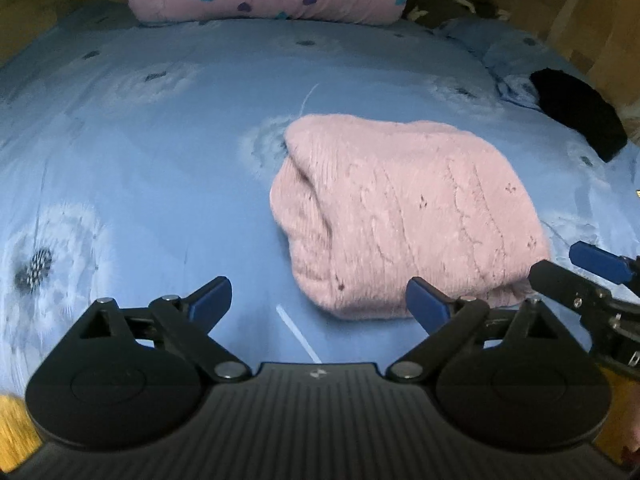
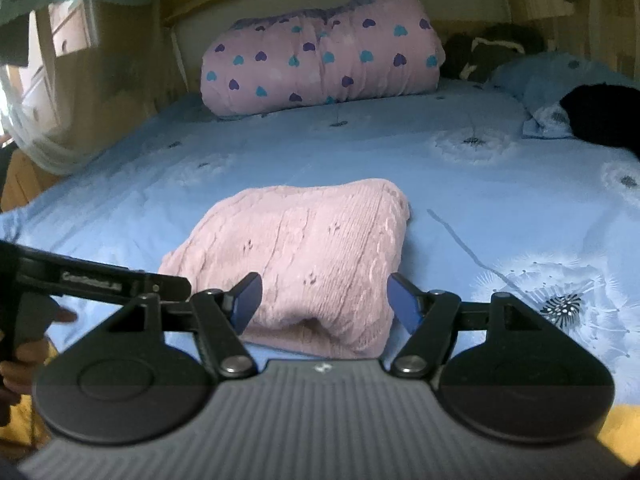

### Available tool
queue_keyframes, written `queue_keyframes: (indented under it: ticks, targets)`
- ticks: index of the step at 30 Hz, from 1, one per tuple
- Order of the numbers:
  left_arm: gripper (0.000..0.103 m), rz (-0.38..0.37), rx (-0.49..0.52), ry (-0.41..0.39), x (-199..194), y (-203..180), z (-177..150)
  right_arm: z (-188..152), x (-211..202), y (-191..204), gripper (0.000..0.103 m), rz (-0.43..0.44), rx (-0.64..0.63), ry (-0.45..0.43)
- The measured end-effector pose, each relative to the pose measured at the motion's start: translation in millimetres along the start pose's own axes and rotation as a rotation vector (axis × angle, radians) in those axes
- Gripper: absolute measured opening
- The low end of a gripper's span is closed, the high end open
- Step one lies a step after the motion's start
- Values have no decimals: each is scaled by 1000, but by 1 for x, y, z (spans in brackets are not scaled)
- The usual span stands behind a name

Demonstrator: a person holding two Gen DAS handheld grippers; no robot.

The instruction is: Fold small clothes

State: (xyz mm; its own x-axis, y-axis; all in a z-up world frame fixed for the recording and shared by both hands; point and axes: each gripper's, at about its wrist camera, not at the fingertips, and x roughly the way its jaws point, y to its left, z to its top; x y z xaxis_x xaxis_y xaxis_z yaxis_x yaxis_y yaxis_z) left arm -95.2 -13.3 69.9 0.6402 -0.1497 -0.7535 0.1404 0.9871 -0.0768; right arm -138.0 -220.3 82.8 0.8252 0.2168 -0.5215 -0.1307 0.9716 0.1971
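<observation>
A pink knitted sweater (image 1: pixel 404 208) lies folded into a thick bundle on the blue bedsheet (image 1: pixel 160 152). My left gripper (image 1: pixel 320 300) hangs over the sheet just in front of the bundle's near left corner, jaws wide open, nothing between them. In the right wrist view the same sweater (image 2: pixel 304 256) sits straight ahead. My right gripper (image 2: pixel 322 300) is open in front of the bundle's near edge, its blue pads to either side of that edge and clear of it. One blue right fingertip (image 1: pixel 596 260) shows at the far right of the left wrist view.
A rolled pink quilt with hearts (image 2: pixel 320 64) lies across the head of the bed. A black garment (image 1: pixel 576 116) rests at the right edge by a blue pillow (image 2: pixel 560 80). Dark clothes (image 2: pixel 492 52) sit in the back right corner. A hand (image 2: pixel 24 344) holds the left gripper's handle.
</observation>
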Motion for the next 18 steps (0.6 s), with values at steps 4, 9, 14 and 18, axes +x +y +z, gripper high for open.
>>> queue_keyframes:
  ticks: [4, 9, 14, 18]
  targets:
    - [100, 7, -6, 24, 7, -7, -9, -10, -2, 8, 72, -26, -51, -9]
    - [100, 15, 6, 34, 14, -18, -19, -22, 2, 10, 78, -57, -65, -3]
    - [100, 42, 12, 50, 21, -23, -21, -29, 6, 10, 78, -52, -58, 15]
    - [100, 48, 6, 72, 28, -25, -22, -31, 9, 11, 78, -54, -58, 22]
